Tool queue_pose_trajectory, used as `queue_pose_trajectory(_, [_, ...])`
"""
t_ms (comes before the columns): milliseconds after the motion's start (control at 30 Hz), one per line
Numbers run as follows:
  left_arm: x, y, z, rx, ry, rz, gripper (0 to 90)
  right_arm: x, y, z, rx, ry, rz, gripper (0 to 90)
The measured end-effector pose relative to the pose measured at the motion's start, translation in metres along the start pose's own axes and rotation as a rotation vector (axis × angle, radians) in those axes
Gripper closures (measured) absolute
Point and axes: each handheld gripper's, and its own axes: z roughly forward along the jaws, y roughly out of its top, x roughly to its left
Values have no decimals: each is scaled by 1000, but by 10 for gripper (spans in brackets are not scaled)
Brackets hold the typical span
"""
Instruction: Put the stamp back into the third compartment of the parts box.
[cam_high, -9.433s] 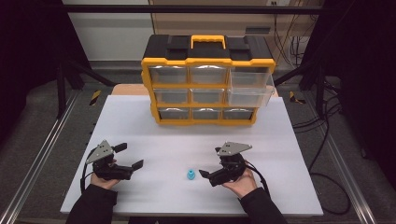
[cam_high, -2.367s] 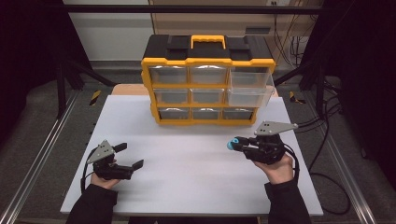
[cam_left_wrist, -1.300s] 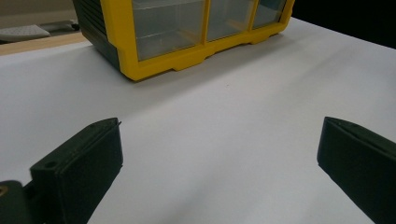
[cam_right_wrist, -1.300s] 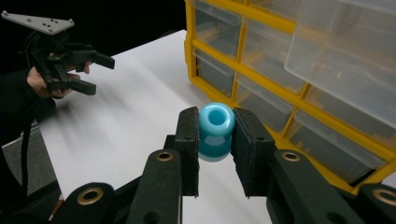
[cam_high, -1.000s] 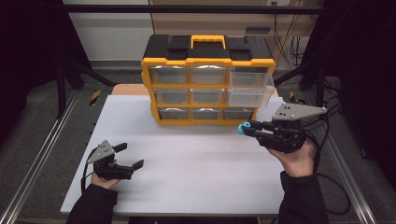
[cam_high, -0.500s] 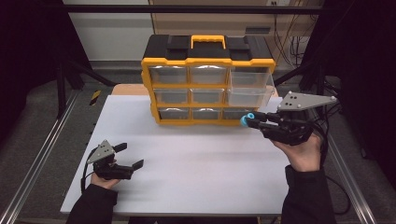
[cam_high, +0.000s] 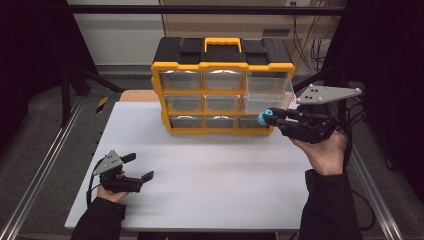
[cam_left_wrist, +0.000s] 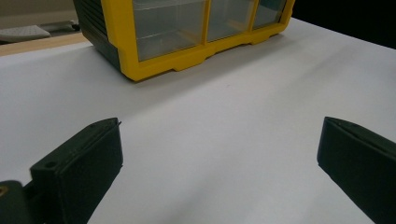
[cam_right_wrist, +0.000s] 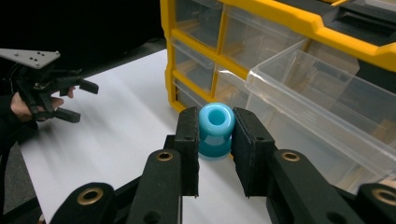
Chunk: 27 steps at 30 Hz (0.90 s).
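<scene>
We see the right gripper pinching the spool (left gripper spread); it may clip the open drawer's rim.

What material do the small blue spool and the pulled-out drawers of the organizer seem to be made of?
The blue spool looks like smooth, slightly glossy plastic or rubber: even colour, soft highlights on its rim; which one is unclear. The drawers look like clear hard plastic, since the frame shows through them. The organizer frame seems to be matte yellow plastic.

Drawer cabinet ahead; bare table between.
</scene>
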Motion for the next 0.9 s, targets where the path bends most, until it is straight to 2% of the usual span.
queue_pose_trajectory(400, [0,0,0,1,-1,0,0,-7,7,4,3,-11,9,727])
queue_pose_trajectory(900, [1,0,0,0,1,-1,0,-15,24,9,-17,-57,16,727])
